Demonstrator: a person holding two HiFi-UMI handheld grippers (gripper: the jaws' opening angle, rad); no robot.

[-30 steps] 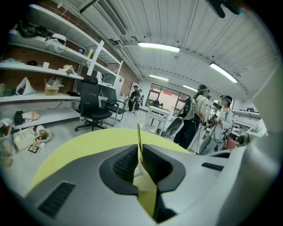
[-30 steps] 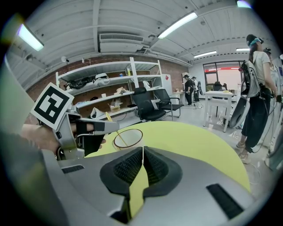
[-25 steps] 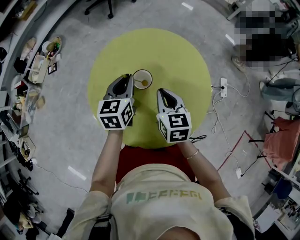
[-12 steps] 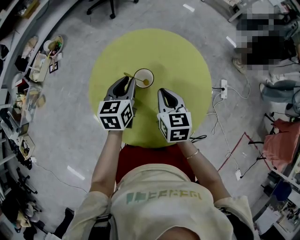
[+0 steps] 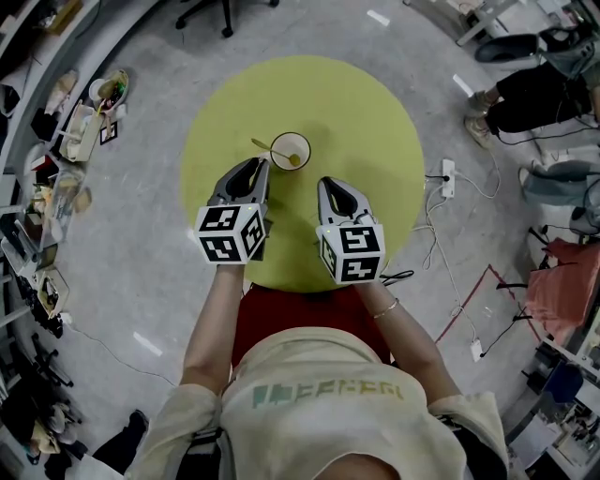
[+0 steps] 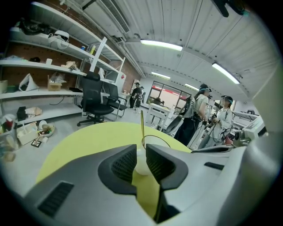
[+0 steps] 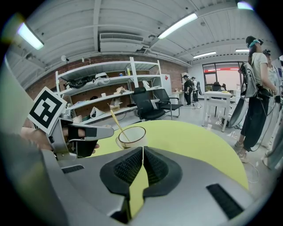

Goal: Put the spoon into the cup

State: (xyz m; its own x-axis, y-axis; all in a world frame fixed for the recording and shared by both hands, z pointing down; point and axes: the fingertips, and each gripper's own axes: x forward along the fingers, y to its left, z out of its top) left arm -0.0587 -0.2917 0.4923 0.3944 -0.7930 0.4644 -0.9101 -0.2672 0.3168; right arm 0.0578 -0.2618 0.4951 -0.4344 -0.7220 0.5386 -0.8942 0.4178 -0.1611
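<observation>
Spoon [image 5: 262,145] leans in cup [image 5: 284,144], well inside table [image 5: 356,112] edges: we judge placement done. Left claw [image 5: 255,165] released, right claw [image 5: 325,184] clenched empty; next, withdraw.

A round table [image 5: 356,112] with a flat yellow-green top stands on a grey floor [image 5: 141,244]. One cup [image 5: 290,150] stands upright on it: pale, with a thin dark rim, open at the top. It sits a little left of the table's middle, on the half away from the person, well in from the edge. On the floor just right of the table lies a white power strip [image 5: 447,175], with thin cables [image 5: 441,253] trailing from it along the table's right side. A black office chair [image 5: 220,14] stands on the floor beyond the far edge.
</observation>
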